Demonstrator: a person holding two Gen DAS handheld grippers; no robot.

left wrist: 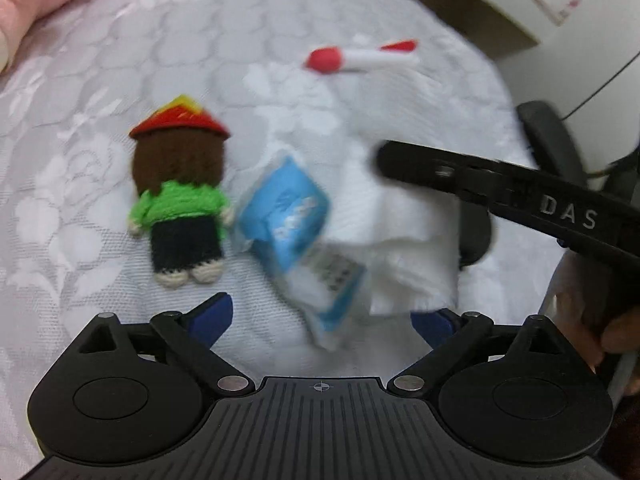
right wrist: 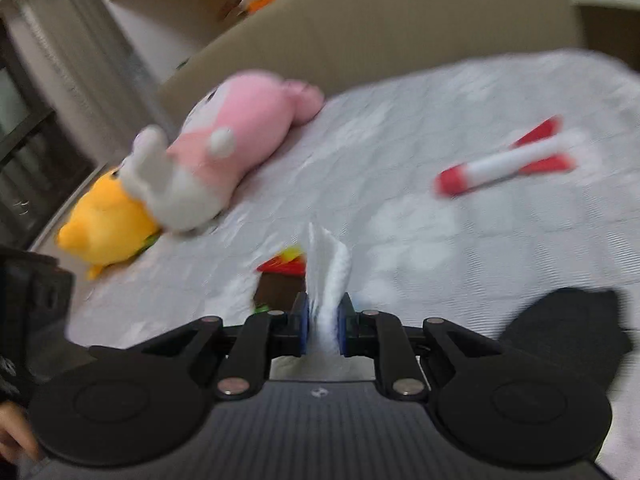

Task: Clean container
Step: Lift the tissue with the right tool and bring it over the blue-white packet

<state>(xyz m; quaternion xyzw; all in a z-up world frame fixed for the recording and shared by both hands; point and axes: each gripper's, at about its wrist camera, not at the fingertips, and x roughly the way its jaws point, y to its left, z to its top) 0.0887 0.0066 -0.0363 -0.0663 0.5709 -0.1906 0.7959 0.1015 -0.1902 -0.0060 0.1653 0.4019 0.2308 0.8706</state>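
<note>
Right wrist view: right gripper (right wrist: 323,326) jaws are clenched on a white tissue (right wrist: 326,276). Left gripper (left wrist: 322,316) jaws are spread, the blue tissue pack (left wrist: 296,220) between them on the bedspread (left wrist: 120,60). A cardboard box (right wrist: 360,20), presumably the container, is seen beyond the far edge. Wiping stage judged; tissue must reach it.

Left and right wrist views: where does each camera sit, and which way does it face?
Left wrist: on the open left gripper, looking down at the knitted doll, blue tissue pack and white tissue; a hand shows.
Right wrist: on the right gripper, shut on the tissue, facing the pink plush.
Shared: doll, tissue, red-white dart.
</note>
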